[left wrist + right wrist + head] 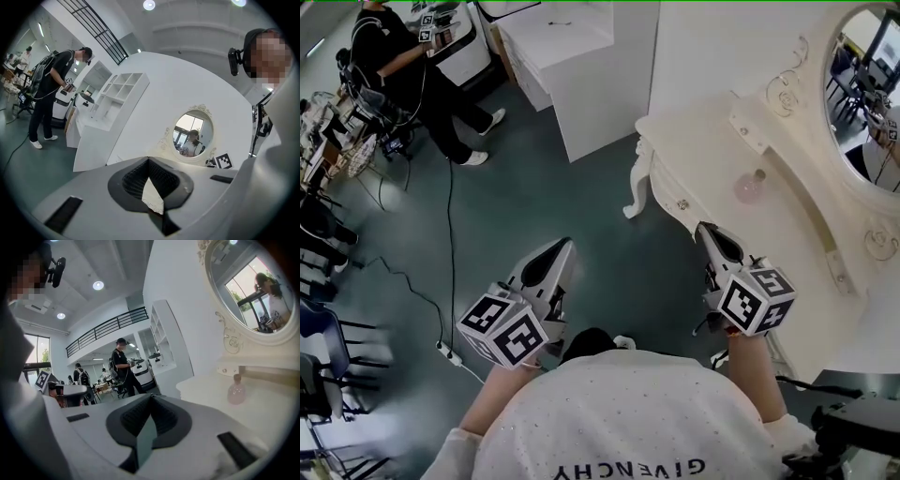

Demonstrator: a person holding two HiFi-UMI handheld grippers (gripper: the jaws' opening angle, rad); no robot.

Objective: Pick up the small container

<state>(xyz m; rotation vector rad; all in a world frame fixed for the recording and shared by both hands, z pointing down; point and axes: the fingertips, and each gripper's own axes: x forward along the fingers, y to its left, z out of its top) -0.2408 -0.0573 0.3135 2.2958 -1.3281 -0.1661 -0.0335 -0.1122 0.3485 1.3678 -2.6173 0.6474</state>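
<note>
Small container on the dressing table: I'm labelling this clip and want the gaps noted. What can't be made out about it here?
- Head view: the small container is too small to show cap or contents.
- Head view: the right edge cuts the dressing table off.
- Right gripper view: the container is blurred; no label is readable.
- Left gripper view: the container is not shown; the left gripper covers the table below its mirror.

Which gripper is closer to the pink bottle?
The right gripper, at the vanity edge short of the pink bottle; the left gripper is over floor.
</note>
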